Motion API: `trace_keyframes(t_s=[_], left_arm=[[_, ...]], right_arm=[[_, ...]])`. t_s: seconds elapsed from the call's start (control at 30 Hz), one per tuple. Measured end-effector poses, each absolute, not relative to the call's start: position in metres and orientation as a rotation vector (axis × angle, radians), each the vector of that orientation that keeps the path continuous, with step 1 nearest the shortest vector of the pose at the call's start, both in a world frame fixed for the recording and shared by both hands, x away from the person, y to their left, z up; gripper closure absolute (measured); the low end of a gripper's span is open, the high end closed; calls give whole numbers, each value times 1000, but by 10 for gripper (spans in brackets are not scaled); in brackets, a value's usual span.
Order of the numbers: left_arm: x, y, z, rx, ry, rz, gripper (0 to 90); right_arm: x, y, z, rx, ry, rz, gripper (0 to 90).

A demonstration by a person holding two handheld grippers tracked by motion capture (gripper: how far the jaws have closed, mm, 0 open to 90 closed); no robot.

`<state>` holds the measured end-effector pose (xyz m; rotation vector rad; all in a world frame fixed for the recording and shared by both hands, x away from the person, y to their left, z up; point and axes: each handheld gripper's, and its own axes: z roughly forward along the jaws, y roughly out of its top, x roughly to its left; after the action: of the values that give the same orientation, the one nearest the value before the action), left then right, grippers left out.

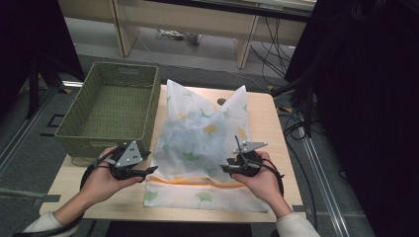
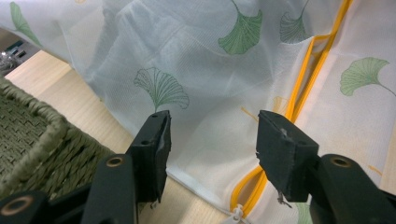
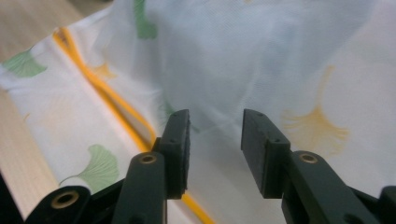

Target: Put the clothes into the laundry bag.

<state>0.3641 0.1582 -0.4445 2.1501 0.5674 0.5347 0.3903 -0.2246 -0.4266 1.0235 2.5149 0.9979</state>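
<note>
A pale wooden tabletop carries two things. At its far left corner stands a green woven basket, open on top, its left side hanging past the tabletop's edge. Just right of the basket lies a white mesh bag printed with green and yellow ginkgo leaves, reaching from the far edge almost to the near one. An orange zipper crosses the bag near its near end. Bare wood shows along the right side and at the near left corner.

Thin, sheer mesh cloth bag, matt; rough woven wicker basket; smooth pale wood bench; matt black plastic tongs.
</note>
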Motion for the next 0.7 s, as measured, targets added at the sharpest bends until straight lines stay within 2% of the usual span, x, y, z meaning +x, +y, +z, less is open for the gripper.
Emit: trace_keyframes(t_s=[0.5,0.7], left_arm=[[365,164,-457,2180,646,553,417],[367,162,-462,2200,640,550,417]], right_arm=[[381,-282,-433,1237,2223,982,639],[384,-292,-437,1296,2157,986,627]])
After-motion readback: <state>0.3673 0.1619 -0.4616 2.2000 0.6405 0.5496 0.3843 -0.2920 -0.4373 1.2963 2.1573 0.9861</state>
